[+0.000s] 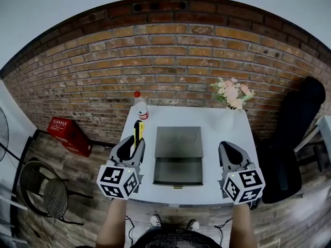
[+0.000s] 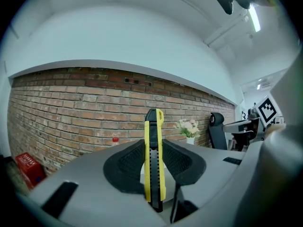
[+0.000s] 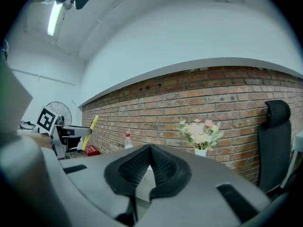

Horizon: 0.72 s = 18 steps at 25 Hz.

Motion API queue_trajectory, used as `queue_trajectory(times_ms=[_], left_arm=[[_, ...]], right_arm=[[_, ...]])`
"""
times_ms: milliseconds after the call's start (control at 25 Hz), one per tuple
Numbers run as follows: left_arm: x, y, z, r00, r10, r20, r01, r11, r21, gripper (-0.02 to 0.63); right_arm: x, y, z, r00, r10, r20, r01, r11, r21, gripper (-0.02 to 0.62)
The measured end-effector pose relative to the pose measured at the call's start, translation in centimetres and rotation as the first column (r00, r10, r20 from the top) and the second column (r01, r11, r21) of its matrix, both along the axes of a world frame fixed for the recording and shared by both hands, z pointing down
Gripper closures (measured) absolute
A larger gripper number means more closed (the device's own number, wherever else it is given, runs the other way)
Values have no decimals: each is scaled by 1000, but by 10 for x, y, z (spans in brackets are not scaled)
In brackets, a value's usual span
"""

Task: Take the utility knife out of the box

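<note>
Well — left claw [image 2: 153, 143] clamps utility knife [image 2: 154, 178], outside box [image 1: 178, 142].

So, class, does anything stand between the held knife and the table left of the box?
Nothing visible does. The left tool holds the knife clear of the box. The table beside it looks bare, and the bottle stands farther back.

utility knife [image 1: 138, 130] 1 | box [image 1: 179, 141] 1 | bottle [image 1: 140, 107] 1 | vase [image 1: 226, 121] 1 | chair [image 1: 289, 138] 1 | crate [image 1: 67, 133] 1
</note>
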State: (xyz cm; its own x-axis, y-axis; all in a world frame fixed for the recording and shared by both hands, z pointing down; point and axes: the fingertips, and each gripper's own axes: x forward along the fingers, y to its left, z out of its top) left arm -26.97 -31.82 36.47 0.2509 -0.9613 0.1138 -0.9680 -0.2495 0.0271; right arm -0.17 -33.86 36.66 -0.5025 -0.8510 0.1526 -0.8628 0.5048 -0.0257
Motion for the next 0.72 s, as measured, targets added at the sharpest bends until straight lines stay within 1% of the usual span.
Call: queue_trajectory(times_ms=[720], left_arm=[[10,-6,4,1000,25,0,-25,1000,-8,477]], right_arm=[[5,2,0,1000,12,-12,-12,1000,-1,577]])
